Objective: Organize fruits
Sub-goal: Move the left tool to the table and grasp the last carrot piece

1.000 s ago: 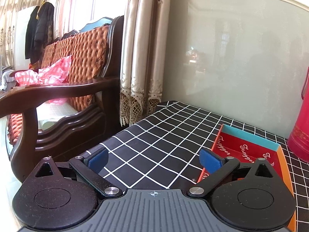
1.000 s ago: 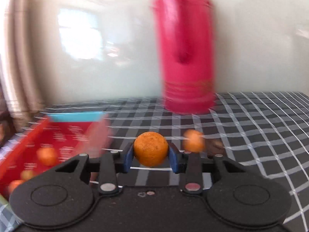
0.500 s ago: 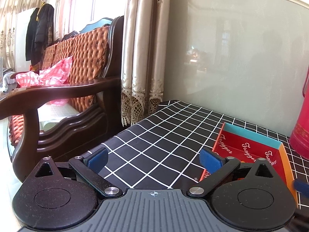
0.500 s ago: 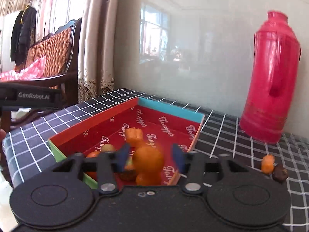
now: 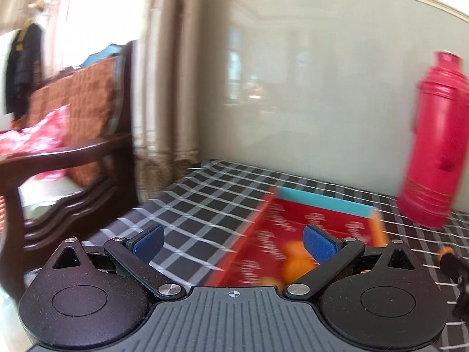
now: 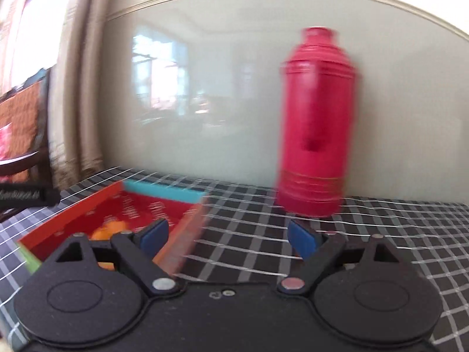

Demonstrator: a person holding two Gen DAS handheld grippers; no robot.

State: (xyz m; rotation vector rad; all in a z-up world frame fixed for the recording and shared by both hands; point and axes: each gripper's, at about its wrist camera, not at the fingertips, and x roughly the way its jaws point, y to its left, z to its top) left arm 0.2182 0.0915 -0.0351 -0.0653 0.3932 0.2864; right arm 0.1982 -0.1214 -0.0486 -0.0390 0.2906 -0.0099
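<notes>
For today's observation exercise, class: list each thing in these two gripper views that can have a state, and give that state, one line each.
Left gripper: open, nothing between its blue pads.
Right gripper: jaws opening, nothing between them.
Red cardboard box with a teal end wall: open-topped, on the checked tablecloth.
Orange fruits: lying inside the box, blurred.
Tall red plastic flask: upright, beside the box; whether it is capped is too blurred to tell.
Black-and-white checked tablecloth: spread flat.

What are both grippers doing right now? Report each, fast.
Left gripper: open, nothing between its fingers.
Right gripper: fingers spread and opening further, nothing between them; the oranges lie in the red box.
</notes>
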